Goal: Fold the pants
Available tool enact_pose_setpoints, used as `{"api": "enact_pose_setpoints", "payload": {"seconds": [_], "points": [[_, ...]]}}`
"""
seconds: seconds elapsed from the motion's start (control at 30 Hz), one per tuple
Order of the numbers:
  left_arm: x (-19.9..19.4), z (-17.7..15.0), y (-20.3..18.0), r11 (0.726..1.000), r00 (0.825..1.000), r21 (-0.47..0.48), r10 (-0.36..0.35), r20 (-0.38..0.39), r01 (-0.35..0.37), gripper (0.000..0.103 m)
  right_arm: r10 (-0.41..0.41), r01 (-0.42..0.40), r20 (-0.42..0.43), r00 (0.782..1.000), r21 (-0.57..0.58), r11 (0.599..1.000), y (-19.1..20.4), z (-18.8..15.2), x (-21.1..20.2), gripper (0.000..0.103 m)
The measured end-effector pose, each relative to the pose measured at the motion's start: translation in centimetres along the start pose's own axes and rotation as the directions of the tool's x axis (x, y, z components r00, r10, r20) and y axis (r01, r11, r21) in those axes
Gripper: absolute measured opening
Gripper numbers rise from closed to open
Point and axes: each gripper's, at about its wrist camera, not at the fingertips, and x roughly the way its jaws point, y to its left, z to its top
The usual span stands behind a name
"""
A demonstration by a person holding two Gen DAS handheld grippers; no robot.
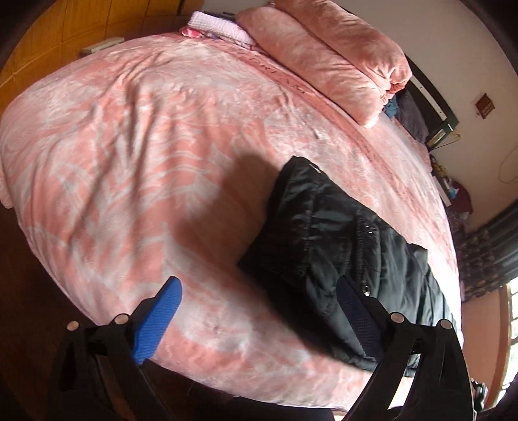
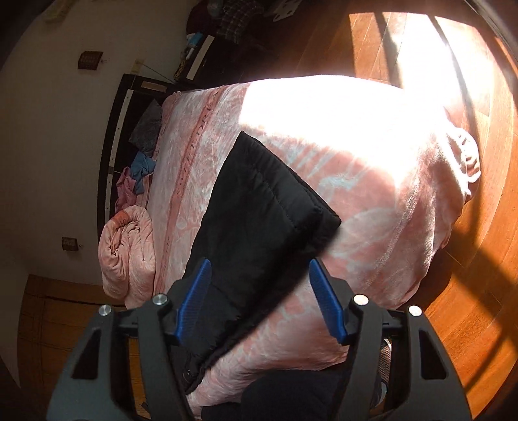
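Black quilted pants (image 1: 333,239) lie folded on the pink bed cover (image 1: 136,139), near its front edge. My left gripper (image 1: 262,288) hangs above that edge with its jaws wide open; its right pad hovers over the pants' near part, and nothing is between the pads. In the right wrist view the same pants (image 2: 259,207) stretch away as a long dark slab on the bed cover (image 2: 382,207). My right gripper (image 2: 259,275) is open above the pants' near end, which lies below the gap between its blue pads (image 2: 194,298) without touching them.
A rolled pink quilt (image 1: 327,55) and a pale pink folded cloth (image 1: 220,29) lie at the head of the bed. Loose clothes (image 2: 139,168) sit by the dark headboard (image 2: 113,145). Wooden floor (image 2: 469,291) surrounds the bed, with bright sunlight (image 2: 340,107) on its far side.
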Motion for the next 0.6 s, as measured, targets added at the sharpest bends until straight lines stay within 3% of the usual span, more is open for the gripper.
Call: {"api": "enact_pose_setpoints", "payload": {"seconds": [0.07,0.27,0.37,0.43,0.47,0.5,0.53,0.57,0.6], "points": [[1.5,-0.3,-1.2,0.997,0.996,-0.024,-0.077,-0.052,0.076,0.098,-0.008,0.008,0.001,1.000,0.021,1.000,0.2,0.4,1.4,0.064],[3.8,-0.5,-2.6,0.989,0.991,-0.108,-0.108,-0.081,0.099,0.098,-0.036,0.035,0.005,0.999,0.099,0.994,-0.6,1.6,4.4,0.065],[4.3,-0.5,-3.3,0.989,0.989,-0.107,-0.111,-0.096,0.101,0.096,-0.027,0.025,0.017,0.999,0.108,0.994,-0.9,1.9,4.6,0.065],[4.5,-0.3,-3.8,0.992,0.990,-0.089,-0.095,-0.103,0.086,0.079,-0.031,0.029,0.015,0.999,0.101,0.994,-0.8,2.2,4.8,0.065],[4.6,-0.1,-4.0,0.993,0.991,-0.084,-0.088,-0.105,0.080,0.054,-0.035,0.034,0.015,0.999,0.099,0.994,-0.8,2.2,4.9,0.065],[4.5,0.1,-4.0,0.995,0.993,-0.087,-0.066,-0.102,0.058,0.041,-0.039,0.037,0.016,0.999,0.096,0.995,-0.8,2.2,4.9,0.059],[4.5,0.2,-4.1,0.995,0.994,-0.091,-0.042,-0.098,0.033,0.032,-0.043,0.042,0.017,0.999,0.086,0.995,-0.7,2.2,4.9,0.038],[4.5,0.4,-4.1,0.995,0.995,-0.094,-0.024,-0.099,0.015,0.017,-0.046,0.046,0.008,0.999,0.075,0.996,-0.6,2.3,5.0,0.024],[4.4,0.4,-3.9,0.995,0.995,-0.103,-0.020,-0.095,0.010,0.014,-0.050,0.050,0.002,0.999,0.064,0.997,-0.5,2.3,5.1,0.013]]}}
